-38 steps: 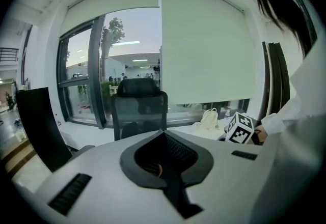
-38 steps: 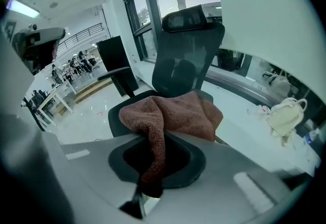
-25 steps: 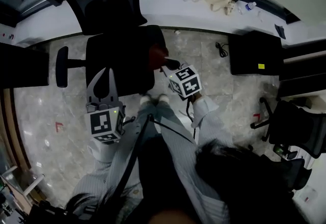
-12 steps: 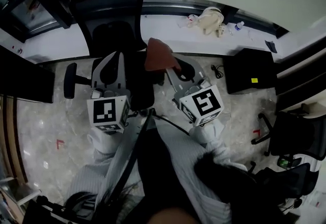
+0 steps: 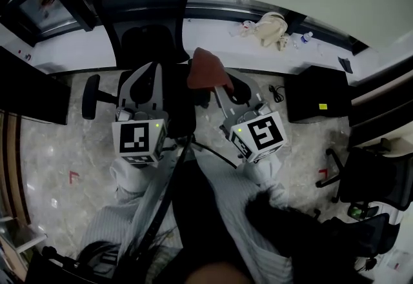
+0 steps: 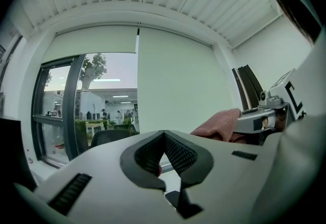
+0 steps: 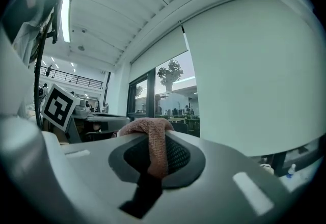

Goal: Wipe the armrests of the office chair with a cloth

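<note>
In the head view the black office chair stands in front of me, its left armrest and right armrest on either side of the seat. My right gripper is raised over the right armrest, shut on a reddish-brown cloth. In the right gripper view the cloth is folded over the closed pads of that gripper. My left gripper is held up over the seat, and in its own view the left gripper is shut with nothing held. The cloth shows to its right.
A white ledge runs along the wall with a beige bag and a small bottle. A black box stands on the marble floor at right. A second chair is at far right.
Both grippers have risen and tilted up toward the wall. The cloth has lifted off the area of the right armrest with the right gripper. Little moved in the last half second.
</note>
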Demonstrator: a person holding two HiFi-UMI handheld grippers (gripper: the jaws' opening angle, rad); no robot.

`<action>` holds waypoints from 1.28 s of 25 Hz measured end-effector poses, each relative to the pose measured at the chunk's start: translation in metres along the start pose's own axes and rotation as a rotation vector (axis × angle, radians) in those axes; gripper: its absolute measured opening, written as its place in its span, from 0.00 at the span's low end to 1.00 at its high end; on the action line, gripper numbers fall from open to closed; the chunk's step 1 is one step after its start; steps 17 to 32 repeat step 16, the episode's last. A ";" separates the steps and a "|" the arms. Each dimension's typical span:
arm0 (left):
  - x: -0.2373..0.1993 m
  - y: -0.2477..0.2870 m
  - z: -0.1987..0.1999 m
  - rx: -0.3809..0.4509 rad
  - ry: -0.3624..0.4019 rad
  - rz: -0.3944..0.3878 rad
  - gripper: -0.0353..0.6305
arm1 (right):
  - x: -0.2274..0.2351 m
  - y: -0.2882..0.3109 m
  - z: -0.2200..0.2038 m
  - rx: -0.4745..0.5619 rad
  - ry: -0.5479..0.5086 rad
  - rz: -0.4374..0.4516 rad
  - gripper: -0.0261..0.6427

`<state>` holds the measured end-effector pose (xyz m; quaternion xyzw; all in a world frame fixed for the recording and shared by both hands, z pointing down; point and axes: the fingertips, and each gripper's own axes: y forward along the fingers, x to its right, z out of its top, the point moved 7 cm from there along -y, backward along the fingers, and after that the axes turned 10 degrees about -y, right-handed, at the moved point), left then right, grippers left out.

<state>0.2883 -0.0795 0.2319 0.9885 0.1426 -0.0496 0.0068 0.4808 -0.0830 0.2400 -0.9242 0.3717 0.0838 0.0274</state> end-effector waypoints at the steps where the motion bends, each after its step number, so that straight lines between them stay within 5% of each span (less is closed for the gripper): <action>1: -0.001 -0.001 -0.001 -0.001 0.001 0.002 0.06 | -0.001 0.001 0.000 0.002 0.000 0.004 0.08; 32: -0.014 -0.023 -0.020 -0.039 -0.012 0.033 0.06 | -0.027 0.000 -0.004 -0.002 0.016 0.030 0.08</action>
